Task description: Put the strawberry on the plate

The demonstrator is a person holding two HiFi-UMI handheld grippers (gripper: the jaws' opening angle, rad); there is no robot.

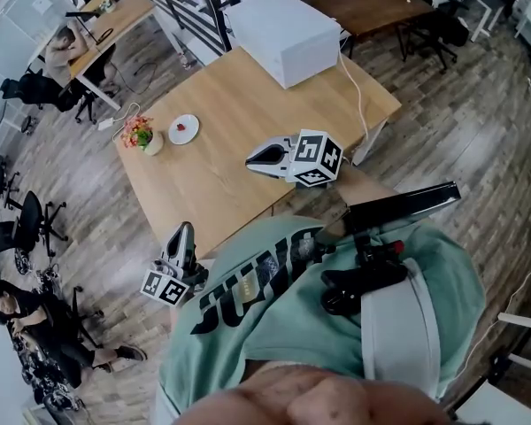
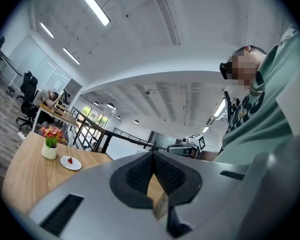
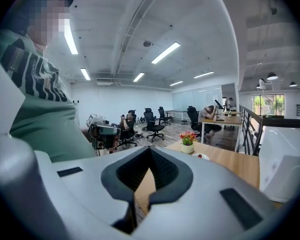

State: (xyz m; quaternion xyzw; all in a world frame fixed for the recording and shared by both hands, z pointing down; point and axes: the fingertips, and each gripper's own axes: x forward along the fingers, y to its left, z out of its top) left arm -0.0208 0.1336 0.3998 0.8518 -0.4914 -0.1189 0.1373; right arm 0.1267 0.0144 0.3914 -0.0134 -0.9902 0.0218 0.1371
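Closest to the head camera is the person's soft green T-shirt with dark letters. At the near left corner of the table hangs the left gripper, smooth grey plastic with a marker cube. Its ribbed black pads meet at the tips, with nothing between them. Over the pale wooden table is the right gripper, its jaws also pressed together and empty. Far to the left, the small red strawberry lies on the round white plate, just beside a white pot with pink flowers. At the far edge stands a white rectangular box, and a thin white cable runs from it.
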